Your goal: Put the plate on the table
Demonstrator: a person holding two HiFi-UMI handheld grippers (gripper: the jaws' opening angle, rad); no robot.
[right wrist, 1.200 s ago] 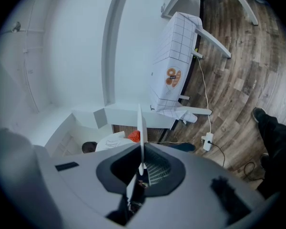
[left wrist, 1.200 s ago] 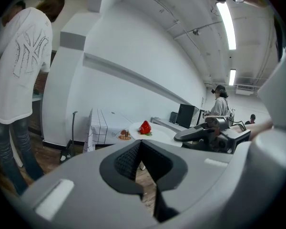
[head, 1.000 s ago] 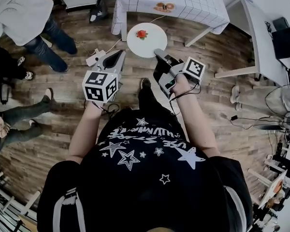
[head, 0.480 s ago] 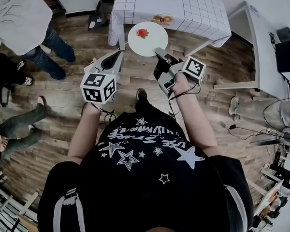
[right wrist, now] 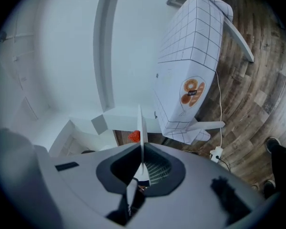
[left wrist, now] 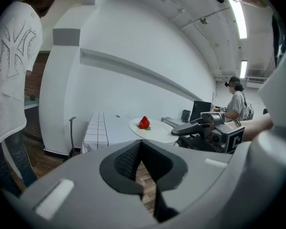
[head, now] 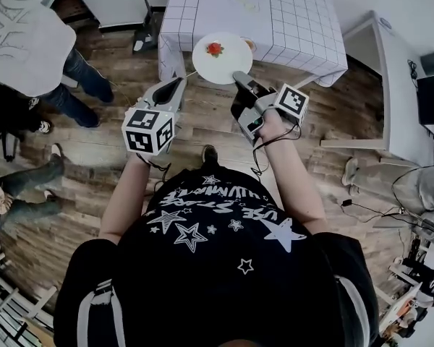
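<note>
A white plate (head: 222, 58) with a red strawberry (head: 215, 48) on it is held level, over the near edge of the table (head: 275, 13) with the grid-pattern cloth. My right gripper (head: 238, 78) is shut on the plate's near rim. In the right gripper view the plate (right wrist: 141, 123) shows edge-on between the jaws, with the strawberry (right wrist: 134, 136) beside it and the table (right wrist: 190, 66) ahead. My left gripper (head: 178, 84) is shut and empty, just left of the plate and apart from it. The left gripper view shows the plate (left wrist: 157, 129), the strawberry (left wrist: 144, 122) and the right gripper (left wrist: 196, 126).
A donut print (head: 244, 3) lies on the tablecloth beyond the plate. People stand at the left (head: 29, 42). A white desk (head: 380, 63) is to the right, with a seated person's legs (head: 390, 172) near it. Cables run across the wooden floor (head: 202, 129).
The person has stepped toward the table. The plate, still in the right gripper, has gone from over the floor to over the table's near edge. The left gripper moved along beside it.
</note>
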